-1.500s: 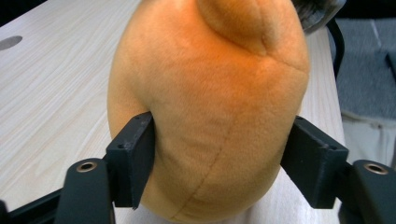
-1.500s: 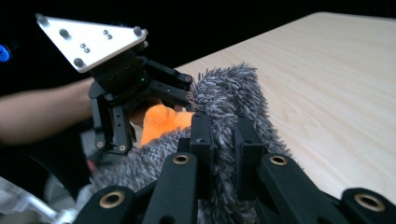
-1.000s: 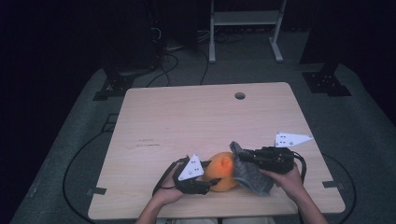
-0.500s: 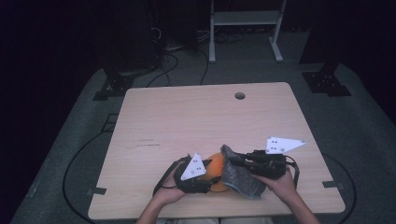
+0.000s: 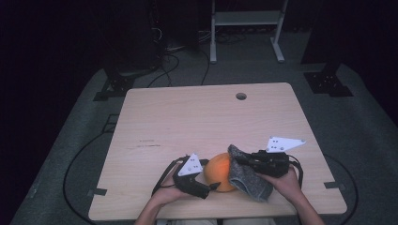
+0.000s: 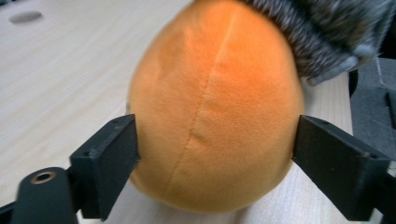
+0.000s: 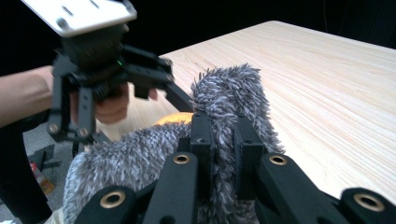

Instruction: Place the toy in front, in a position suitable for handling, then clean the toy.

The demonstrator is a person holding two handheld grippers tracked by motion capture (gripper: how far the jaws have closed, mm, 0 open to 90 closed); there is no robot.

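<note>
An orange plush ball [image 5: 219, 171] [image 6: 215, 107] rests on the wooden table [image 5: 187, 117] near its front edge. My left gripper [image 5: 211, 186] [image 6: 217, 140] reaches it from the left. Its jaws have just been opening and now stand at the ball's two sides without squeezing it. My right gripper [image 5: 237, 159] [image 7: 222, 126] is shut on a grey fuzzy cloth [image 5: 248, 180] [image 7: 224, 88]. The cloth drapes against the ball's right side, and its edge [image 6: 327, 28] lies over the ball's top.
The table's front edge lies just below both hands. A round cable hole [image 5: 241, 96] sits at the back of the tabletop. Cables and a white stand's legs [image 5: 244, 37] are on the dark floor behind the table.
My right gripper has carried the grey cloth a little to the left, onto the ball. The left gripper's jaws have spread wider around the ball.
</note>
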